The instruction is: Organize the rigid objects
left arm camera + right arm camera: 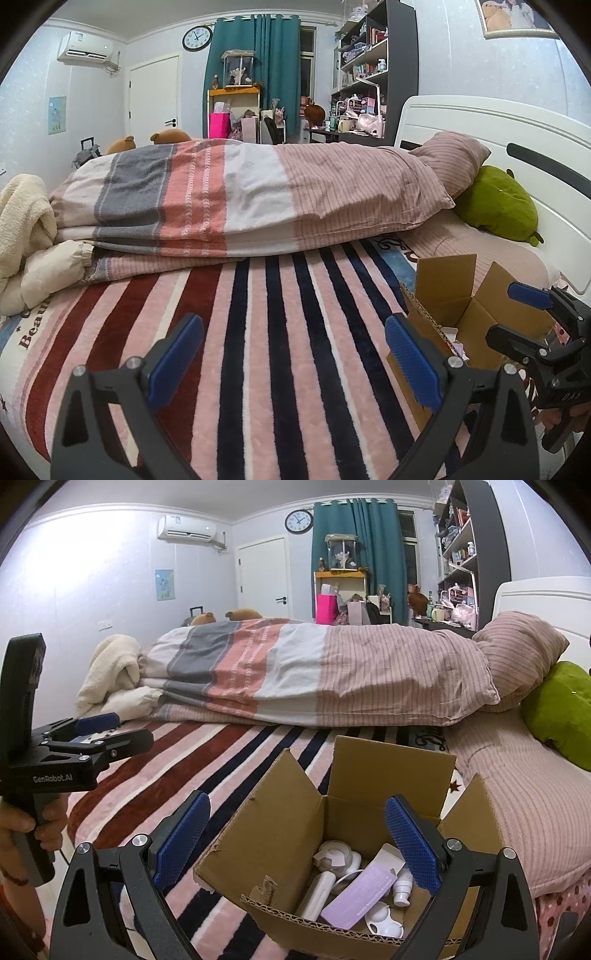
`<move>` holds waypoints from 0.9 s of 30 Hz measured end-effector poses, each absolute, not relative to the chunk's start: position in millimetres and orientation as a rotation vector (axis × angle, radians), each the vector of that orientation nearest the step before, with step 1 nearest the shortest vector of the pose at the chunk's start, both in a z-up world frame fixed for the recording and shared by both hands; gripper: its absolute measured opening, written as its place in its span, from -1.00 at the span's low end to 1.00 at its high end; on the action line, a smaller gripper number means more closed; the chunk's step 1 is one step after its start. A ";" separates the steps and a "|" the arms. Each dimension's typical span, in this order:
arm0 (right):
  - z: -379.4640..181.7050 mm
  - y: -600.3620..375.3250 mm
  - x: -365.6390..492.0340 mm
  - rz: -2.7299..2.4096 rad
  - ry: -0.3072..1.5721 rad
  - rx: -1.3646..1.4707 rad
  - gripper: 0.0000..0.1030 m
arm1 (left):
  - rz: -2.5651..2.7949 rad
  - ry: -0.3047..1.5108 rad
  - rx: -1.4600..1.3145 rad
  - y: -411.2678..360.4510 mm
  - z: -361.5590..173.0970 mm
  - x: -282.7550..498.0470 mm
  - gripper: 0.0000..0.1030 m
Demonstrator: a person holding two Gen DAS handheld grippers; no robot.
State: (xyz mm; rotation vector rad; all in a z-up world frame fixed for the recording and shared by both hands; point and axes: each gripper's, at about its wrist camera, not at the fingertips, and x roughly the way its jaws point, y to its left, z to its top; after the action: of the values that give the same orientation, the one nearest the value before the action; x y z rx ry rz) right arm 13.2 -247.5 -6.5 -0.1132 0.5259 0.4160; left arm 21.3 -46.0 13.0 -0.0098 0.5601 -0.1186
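An open cardboard box (343,853) is set on the striped blanket (192,771) of the bed, and every place below is given from it. Inside it, a lilac carton (360,895) is seen lying across a white pump bottle (400,886), with a white tube (314,891) to the left, a white lidded container (336,854) behind, and a white moulded tray (384,921) at the near wall. The four flaps are raised; the left flap is torn along its near edge.

The right gripper (295,843) is held over the box with its blue pads (412,843) spread wide, one outside the left flap and one above the right side; nothing is gripped. The left gripper (293,363) is seen well to the left of the box above bare blanket, its pads (177,360) likewise set wide apart and holding nothing.

Behind the box, a folded striped duvet (314,675) is laid across the bed, with a pink pillow (521,646) at its right end. To the right of the box, a green plush cushion (561,709) rests by the white headboard (480,125). A cream fleece throw (110,668) is heaped far to the left.

The contents of the box are shown only by the right wrist view; in the left wrist view only the flaps (447,284) and an inner corner are visible, partly covered by the right gripper (517,314). The left gripper (96,731) and the hand (16,827) holding it are shown from the side in the right wrist view.
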 end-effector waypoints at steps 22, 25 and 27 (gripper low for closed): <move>-6.7 -251.7 17.0 0.422 0.527 -0.112 0.85 | -0.103 0.549 0.004 -43.2 13.7 20.2 0.90; -7.1 -253.3 16.1 0.420 0.527 -0.112 0.85 | -0.102 0.549 0.004 -43.8 13.6 20.0 0.90; -6.5 -252.1 16.7 0.422 0.527 -0.110 0.85 | -0.103 0.549 0.004 -43.4 13.6 20.2 0.90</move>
State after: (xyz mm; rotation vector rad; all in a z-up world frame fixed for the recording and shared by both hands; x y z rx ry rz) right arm 16.7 -252.1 -6.5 -0.1102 0.5270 0.4222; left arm 20.2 -43.4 13.6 0.0040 0.5492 -0.1035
